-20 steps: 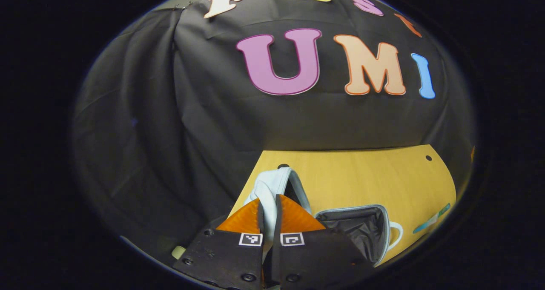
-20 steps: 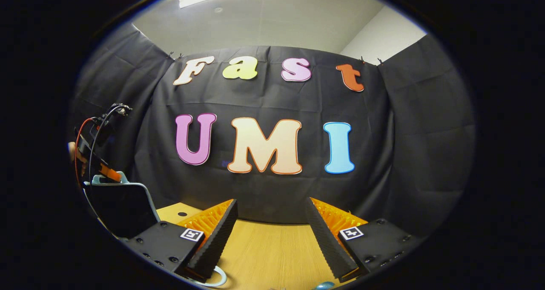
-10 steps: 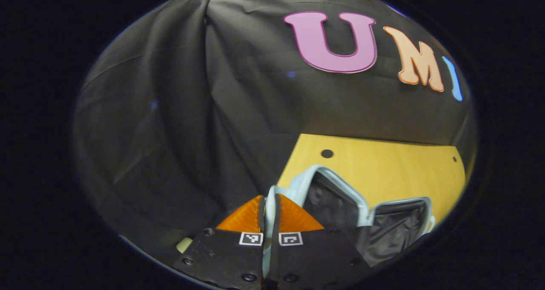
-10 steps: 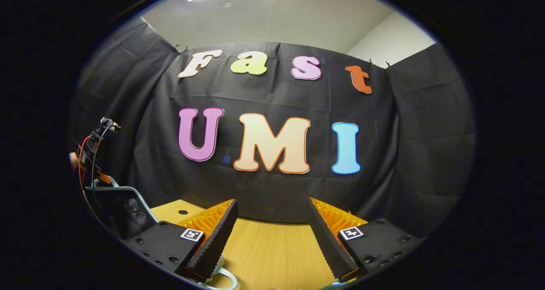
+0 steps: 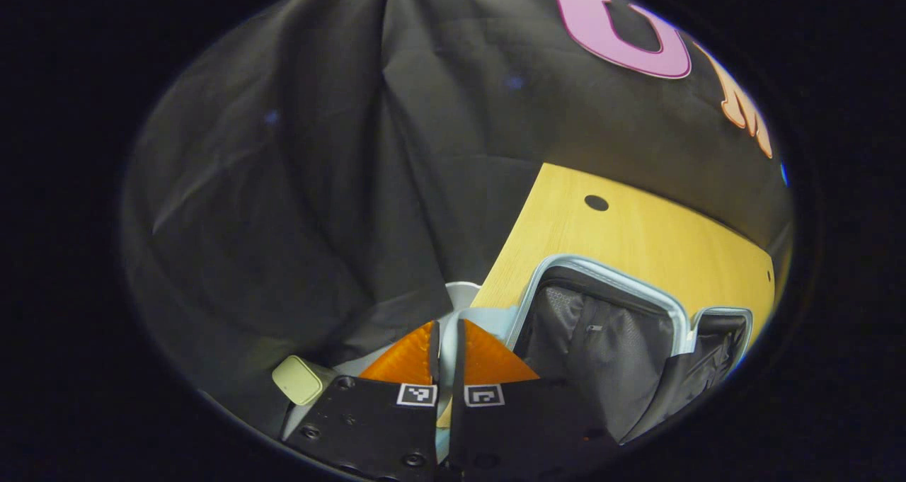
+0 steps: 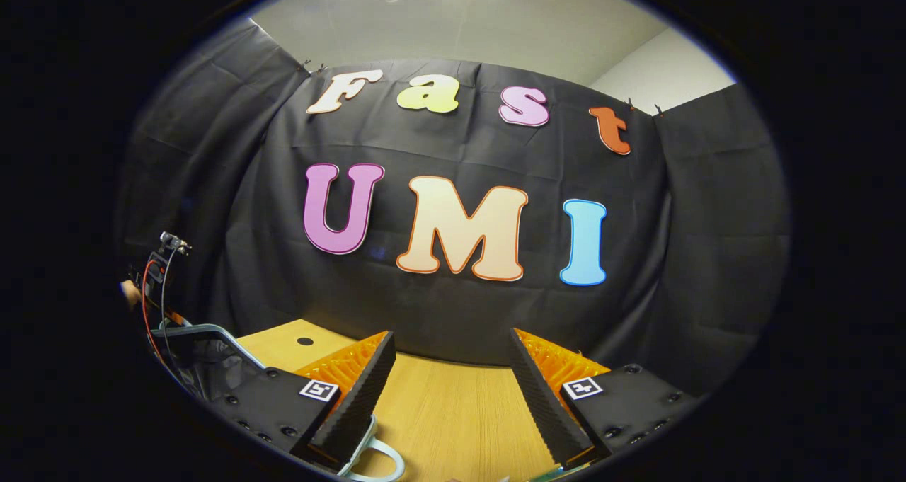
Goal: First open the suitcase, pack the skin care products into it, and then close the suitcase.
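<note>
The suitcase (image 5: 601,326) lay open at about five o'clock in the left gripper view, on the wooden table (image 5: 637,234), its pale blue rim framing a dark fabric lining. The left gripper (image 5: 446,340) had its fingers pressed almost together on the pale blue edge of the lid (image 5: 488,319) — a thin pinch, with the shell showing between and just beyond the tips. In the right gripper view the same lid stood at about eight o'clock, tilted back, with the left gripper and its red cable above it.

The right gripper (image 6: 449,390) hung with its fingers spread wide and nothing between them, over bare table; the case's pale handle loop (image 6: 379,454) sat at six o'clock just beside the near finger.

Judging by the look, the shell was light and fairly stiff, smooth enough to slip from a shallow grip, while the lining was soft and would give. The rim seemed the sound place to hold the lid; the handle loop would serve for steadying the body.

A small pale green thing (image 5: 299,380) lay at seven o'clock in the left gripper view — too unclear to name. No brand or label could be read on the case.
</note>
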`<state>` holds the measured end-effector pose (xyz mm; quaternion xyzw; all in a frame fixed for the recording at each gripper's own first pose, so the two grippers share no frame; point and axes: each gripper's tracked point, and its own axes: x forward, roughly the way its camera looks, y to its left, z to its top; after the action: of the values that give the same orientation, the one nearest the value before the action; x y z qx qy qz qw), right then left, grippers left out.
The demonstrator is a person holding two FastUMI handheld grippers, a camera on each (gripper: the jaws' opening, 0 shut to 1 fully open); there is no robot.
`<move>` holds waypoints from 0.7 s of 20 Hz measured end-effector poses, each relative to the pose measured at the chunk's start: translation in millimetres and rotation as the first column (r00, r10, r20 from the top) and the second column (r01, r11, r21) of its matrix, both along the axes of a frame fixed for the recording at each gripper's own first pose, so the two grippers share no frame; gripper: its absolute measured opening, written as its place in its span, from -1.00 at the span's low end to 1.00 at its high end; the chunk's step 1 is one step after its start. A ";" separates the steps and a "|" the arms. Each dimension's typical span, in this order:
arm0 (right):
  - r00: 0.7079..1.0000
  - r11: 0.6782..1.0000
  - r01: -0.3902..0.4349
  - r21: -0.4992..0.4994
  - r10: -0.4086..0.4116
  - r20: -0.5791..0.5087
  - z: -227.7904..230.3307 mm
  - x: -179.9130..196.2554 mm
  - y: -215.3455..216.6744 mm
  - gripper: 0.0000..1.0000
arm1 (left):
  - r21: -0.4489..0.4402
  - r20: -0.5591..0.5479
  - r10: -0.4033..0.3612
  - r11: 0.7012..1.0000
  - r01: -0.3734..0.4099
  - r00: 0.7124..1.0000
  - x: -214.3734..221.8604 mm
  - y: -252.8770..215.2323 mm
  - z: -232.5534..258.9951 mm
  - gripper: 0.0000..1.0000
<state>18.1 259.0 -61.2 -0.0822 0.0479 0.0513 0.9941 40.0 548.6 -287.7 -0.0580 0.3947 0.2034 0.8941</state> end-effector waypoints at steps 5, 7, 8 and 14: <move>1.000 1.000 0.007 -0.004 -0.007 0.003 -0.2 -0.4 -11.1 0.97 | 0.048 0.181 0.081 0.995 -0.091 0.980 26.4 -20.1 40.6 0.24; 1.000 1.000 0.002 0.007 -0.003 0.011 4.3 -1.2 -24.6 0.97 | 0.104 0.307 0.080 0.988 -0.117 0.948 35.2 -34.7 85.4 1.00; 1.000 1.000 0.000 0.015 0.000 0.013 5.5 -0.9 -29.3 0.97 | 0.126 0.355 0.069 0.985 -0.121 0.932 42.8 -36.8 100.2 0.96; 1.000 0.998 -0.013 0.055 0.011 0.024 13.7 -2.8 -72.1 1.00 | 0.161 0.485 -0.012 0.984 -0.075 0.874 44.4 -111.5 179.9 0.87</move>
<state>15.3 186.9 -47.5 -0.0554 0.0342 0.0576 0.9962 84.4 437.1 -107.8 -0.0350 0.1381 0.2308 0.9625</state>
